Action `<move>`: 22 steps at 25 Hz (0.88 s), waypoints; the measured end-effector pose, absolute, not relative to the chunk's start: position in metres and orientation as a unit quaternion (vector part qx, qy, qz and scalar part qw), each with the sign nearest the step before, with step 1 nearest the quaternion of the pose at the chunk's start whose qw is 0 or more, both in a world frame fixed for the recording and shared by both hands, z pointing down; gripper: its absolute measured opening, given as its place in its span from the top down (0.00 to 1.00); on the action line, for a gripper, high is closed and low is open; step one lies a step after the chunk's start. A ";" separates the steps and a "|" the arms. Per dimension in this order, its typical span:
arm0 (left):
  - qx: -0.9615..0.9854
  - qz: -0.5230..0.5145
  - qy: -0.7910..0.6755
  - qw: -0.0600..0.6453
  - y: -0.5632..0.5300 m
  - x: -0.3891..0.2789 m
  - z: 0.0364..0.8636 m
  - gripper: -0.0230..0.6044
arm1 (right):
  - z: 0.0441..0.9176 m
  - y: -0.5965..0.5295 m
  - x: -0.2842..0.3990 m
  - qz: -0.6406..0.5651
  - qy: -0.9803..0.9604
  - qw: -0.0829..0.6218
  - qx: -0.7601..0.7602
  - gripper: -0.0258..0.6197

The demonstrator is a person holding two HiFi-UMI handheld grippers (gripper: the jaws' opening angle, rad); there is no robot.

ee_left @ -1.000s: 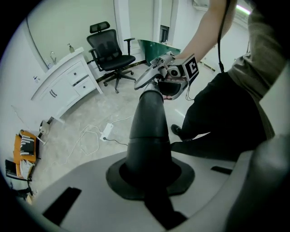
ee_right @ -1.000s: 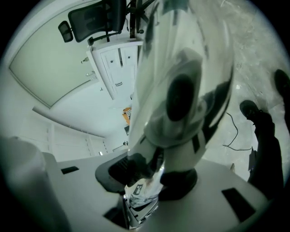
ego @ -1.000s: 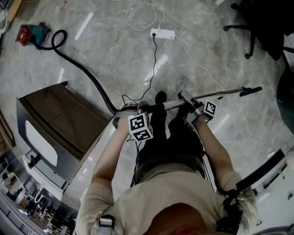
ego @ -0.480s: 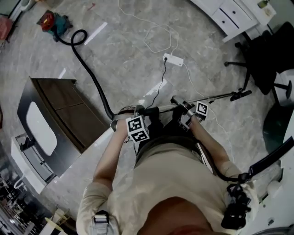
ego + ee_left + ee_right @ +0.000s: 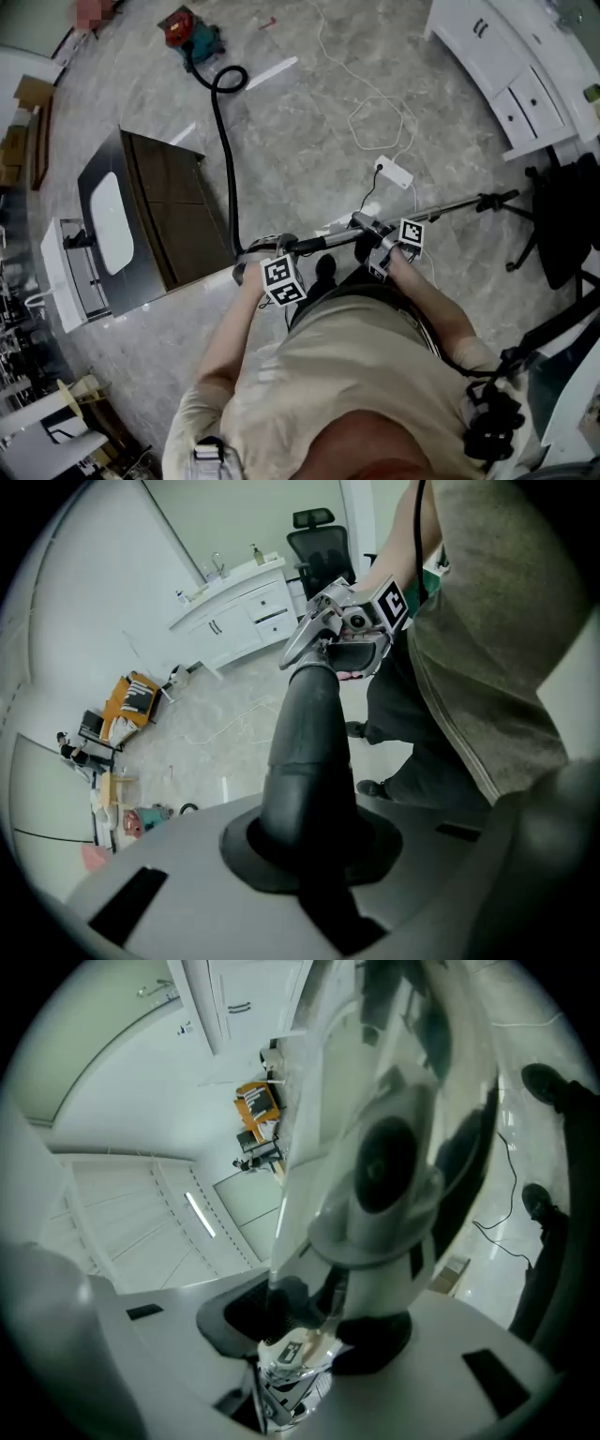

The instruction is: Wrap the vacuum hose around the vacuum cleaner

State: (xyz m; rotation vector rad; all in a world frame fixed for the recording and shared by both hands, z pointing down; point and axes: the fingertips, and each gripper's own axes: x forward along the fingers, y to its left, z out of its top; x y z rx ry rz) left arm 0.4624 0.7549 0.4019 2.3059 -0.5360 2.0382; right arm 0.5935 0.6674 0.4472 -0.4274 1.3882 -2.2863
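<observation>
The red and teal vacuum cleaner stands far off on the floor at the top of the head view. Its black hose loops beside it and runs down to my left gripper. That gripper is shut on the black hose end, which fills the gap between its jaws. A metal wand continues to the right, ending in a black tip. My right gripper is shut on the wand's silver joint. Both grippers are held in front of the person's waist.
A dark wooden cabinet stands left of the hose. A white power strip with its white cable lies on the marble floor beyond the wand. White drawers and a black office chair are at the right.
Both grippers have lifted with the hose end and wand still held. The head view has swung, so the vacuum cleaner now sits near the top middle instead of the top left.
</observation>
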 end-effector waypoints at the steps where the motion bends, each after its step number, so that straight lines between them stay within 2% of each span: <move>1: 0.730 0.661 -0.174 0.012 0.756 0.468 0.399 0.89 | 0.448 0.667 0.596 -0.830 0.496 0.210 -0.143 0.76; 9: 0.693 0.674 -0.252 0.037 0.718 0.490 0.367 0.89 | 0.420 0.615 0.599 -0.854 0.502 0.114 -0.077 0.75; 22: 0.688 0.627 -0.362 0.037 0.683 0.429 0.355 0.89 | 0.394 0.560 0.519 -0.825 0.562 0.014 -0.060 0.74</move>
